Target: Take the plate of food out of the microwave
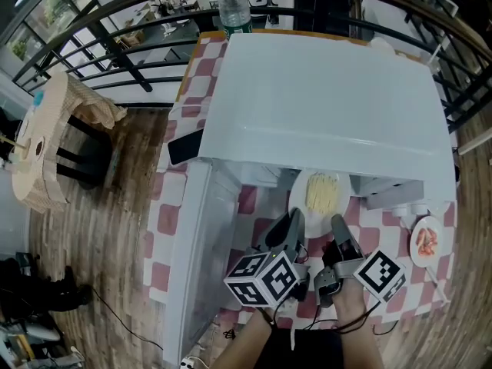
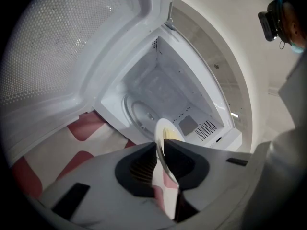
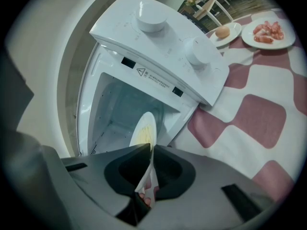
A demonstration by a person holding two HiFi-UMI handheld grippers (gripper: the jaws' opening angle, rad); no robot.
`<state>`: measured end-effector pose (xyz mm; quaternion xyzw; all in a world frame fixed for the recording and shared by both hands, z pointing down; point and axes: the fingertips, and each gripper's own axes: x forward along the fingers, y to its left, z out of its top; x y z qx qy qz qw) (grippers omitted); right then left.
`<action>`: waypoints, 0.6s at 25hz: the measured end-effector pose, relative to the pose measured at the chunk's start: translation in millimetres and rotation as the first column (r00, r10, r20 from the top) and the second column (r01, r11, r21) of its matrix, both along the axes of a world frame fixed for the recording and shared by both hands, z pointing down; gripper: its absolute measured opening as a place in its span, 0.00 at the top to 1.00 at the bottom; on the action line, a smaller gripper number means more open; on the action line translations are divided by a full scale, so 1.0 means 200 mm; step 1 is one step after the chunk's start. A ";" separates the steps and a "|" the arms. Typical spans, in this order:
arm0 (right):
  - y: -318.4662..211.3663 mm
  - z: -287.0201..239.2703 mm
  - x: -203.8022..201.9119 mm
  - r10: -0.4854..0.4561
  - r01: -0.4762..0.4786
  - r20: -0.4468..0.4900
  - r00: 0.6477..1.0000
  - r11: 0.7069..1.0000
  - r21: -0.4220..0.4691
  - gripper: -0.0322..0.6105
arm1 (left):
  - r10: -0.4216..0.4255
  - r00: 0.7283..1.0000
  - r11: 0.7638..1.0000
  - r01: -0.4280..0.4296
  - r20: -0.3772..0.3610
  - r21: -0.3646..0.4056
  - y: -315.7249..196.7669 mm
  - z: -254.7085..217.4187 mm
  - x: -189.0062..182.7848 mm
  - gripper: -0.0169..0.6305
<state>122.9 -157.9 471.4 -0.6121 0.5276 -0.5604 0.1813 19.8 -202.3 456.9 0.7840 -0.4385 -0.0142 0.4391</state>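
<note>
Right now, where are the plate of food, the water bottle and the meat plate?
plate of food (image 1: 297, 197), head view, bare left rim.
water bottle (image 1: 233, 6), head view, middle of its body.
meat plate (image 1: 427, 260), head view, bare lower rim.

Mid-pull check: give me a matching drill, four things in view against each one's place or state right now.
Things:
1 yellow-food plate
2 door
3 bottle
4 meat plate

States:
A standing behind the microwave
B swung open
C lying right of the microwave
D rim clamped by left gripper and right gripper

Pairs: 1-D, 2-B, 3-A, 4-C
</note>
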 end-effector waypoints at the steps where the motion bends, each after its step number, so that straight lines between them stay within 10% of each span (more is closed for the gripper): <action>1: 0.00 0.00 0.00 0.000 0.000 0.002 1.000 1.000 0.001 0.89 | -0.001 1.000 1.000 0.001 0.000 0.000 0.00 0.00 0.00 0.86; 15: 0.06 -0.02 -0.03 -0.038 0.038 0.020 0.999 0.999 0.002 0.89 | -0.040 0.999 0.999 0.040 0.014 0.002 0.09 -0.02 -0.03 0.86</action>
